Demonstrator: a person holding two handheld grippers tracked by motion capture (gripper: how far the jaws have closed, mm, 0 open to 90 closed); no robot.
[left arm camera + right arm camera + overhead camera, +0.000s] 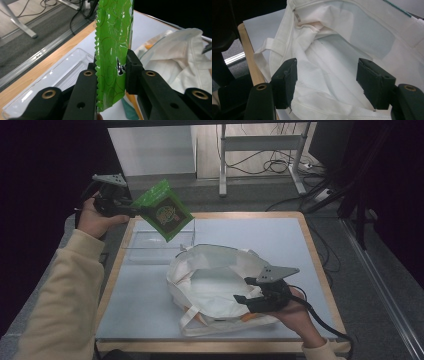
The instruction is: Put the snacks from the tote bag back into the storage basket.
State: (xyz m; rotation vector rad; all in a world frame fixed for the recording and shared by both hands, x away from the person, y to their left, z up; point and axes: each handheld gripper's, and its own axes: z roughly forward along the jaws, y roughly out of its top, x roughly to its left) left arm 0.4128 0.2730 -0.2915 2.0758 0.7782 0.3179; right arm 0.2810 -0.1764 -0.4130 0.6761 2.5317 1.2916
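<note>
- High view: the left gripper (131,210) holds a green snack packet (165,210) in the air over the far left corner of the table (280,235), above a clear plastic tray (145,245) and well apart from the white tote bag (215,285) in the middle
- Risk one: the left gripper view shows the fingers (133,72) clenched on the packet only near one crimped edge, with most of its length hanging free; glossy film gripped that close to the edge could slip or swing on the way over, and the packet would likely drop onto the tray or table instead
- Risk two: the bag's mouth is soft and partly folded in on itself; should the cloth sag, the packet could catch on the rim or a strap and land outside
- Right gripper (250,300): sits at the bag's near rim; in the right gripper view its fingers (375,82) stand wide apart with bag cloth lying between them, and they look released rather than pinching, so the mouth may not be held open
- Whether the near rim is touched by the pads, I cannot tell
</note>
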